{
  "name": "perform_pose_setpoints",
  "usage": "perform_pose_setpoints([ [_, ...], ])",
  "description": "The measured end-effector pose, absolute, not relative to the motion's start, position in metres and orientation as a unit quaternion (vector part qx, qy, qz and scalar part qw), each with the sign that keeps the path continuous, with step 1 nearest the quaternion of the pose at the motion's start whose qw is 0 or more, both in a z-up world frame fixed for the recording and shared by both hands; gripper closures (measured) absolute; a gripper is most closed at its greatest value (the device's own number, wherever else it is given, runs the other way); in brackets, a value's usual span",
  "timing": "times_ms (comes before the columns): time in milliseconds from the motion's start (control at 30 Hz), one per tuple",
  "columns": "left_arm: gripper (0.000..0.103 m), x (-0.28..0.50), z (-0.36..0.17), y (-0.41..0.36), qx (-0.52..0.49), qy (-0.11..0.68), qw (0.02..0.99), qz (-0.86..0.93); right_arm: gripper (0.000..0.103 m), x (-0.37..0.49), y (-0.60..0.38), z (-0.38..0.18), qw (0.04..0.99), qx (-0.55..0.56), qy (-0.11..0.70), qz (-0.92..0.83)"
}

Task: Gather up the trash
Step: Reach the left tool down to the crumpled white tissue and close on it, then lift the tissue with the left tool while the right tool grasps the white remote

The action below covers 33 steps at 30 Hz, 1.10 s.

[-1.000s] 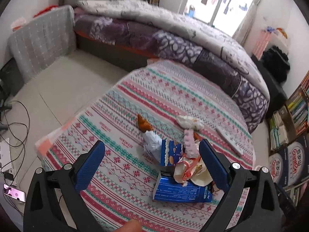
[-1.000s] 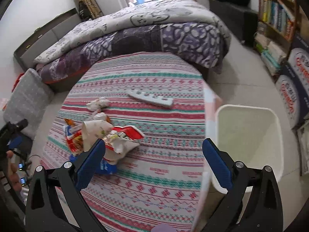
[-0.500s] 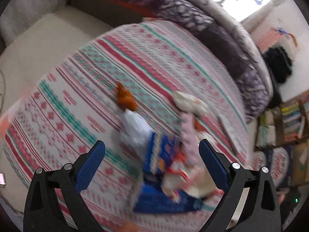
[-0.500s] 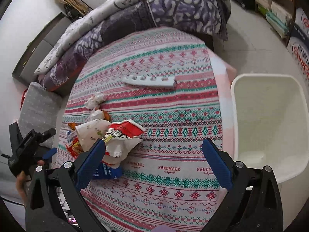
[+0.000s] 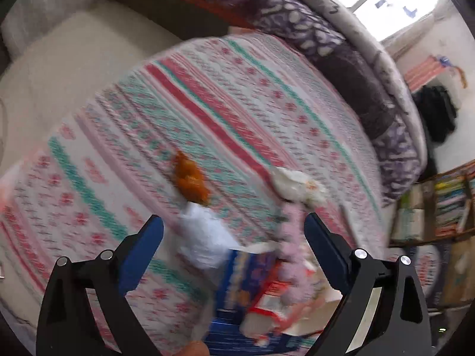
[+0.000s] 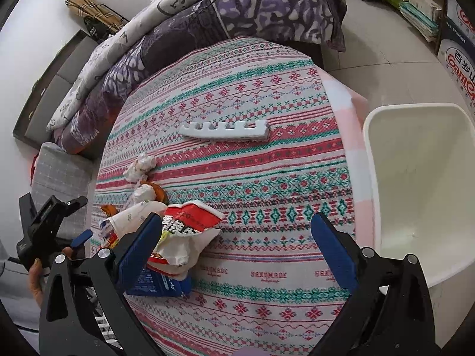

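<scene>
Both grippers' fingers spread wide, empty, over crumpled wrappers.

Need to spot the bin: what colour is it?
The bin is plain white; the right wrist view shows it best.

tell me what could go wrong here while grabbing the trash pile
1. The wrappers lie heaped on a blue box, so the open left gripper may pinch only one piece and scatter the rest.
2. The bin stands off the table's far side from the pile, so loose scraps might drop on the way.
3. The grey comb-like strip could get swept in by mistake.
</scene>
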<state>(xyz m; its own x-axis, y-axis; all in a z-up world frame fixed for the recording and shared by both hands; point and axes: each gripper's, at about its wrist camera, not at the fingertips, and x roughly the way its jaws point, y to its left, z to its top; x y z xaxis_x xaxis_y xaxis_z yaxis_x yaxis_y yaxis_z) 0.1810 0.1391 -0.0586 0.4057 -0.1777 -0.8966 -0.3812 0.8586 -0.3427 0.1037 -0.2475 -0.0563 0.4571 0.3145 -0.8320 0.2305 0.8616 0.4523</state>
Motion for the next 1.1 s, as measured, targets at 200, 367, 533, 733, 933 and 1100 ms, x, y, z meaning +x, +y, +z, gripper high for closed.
perform_pose_setpoints([
  [200, 0.010, 0.177, -0.103, 0.167, -0.375, 0.569, 0.728, 0.069, 0.007, 0.106, -0.241, -0.062, 0.810, 0.260, 0.525, 0.019],
  [367, 0.023, 0.179, -0.128, 0.163, -0.424, 0.579, 0.691, 0.088, 0.007, 0.107, -0.238, -0.070, 0.804, 0.265, 0.533, 0.017],
  [533, 0.059, 0.174, -0.120, 0.158, -0.424, 0.569, 0.700, 0.078, 0.007, 0.108, -0.235, -0.075, 0.793, 0.277, 0.542, 0.022],
  [733, 0.063, 0.167, -0.083, 0.157, -0.391, 0.546, 0.740, 0.041, 0.007, 0.108, -0.230, -0.067, 0.805, 0.264, 0.530, 0.028],
  [933, 0.063, 0.155, -0.037, 0.161, -0.353, 0.495, 0.794, 0.025, 0.007, 0.110, -0.230, -0.061, 0.824, 0.234, 0.515, 0.017],
  [1100, 0.063, 0.145, -0.005, 0.163, -0.312, 0.456, 0.833, 0.029, 0.007, 0.140, -0.236, -0.064, 0.839, 0.175, 0.515, 0.003],
])
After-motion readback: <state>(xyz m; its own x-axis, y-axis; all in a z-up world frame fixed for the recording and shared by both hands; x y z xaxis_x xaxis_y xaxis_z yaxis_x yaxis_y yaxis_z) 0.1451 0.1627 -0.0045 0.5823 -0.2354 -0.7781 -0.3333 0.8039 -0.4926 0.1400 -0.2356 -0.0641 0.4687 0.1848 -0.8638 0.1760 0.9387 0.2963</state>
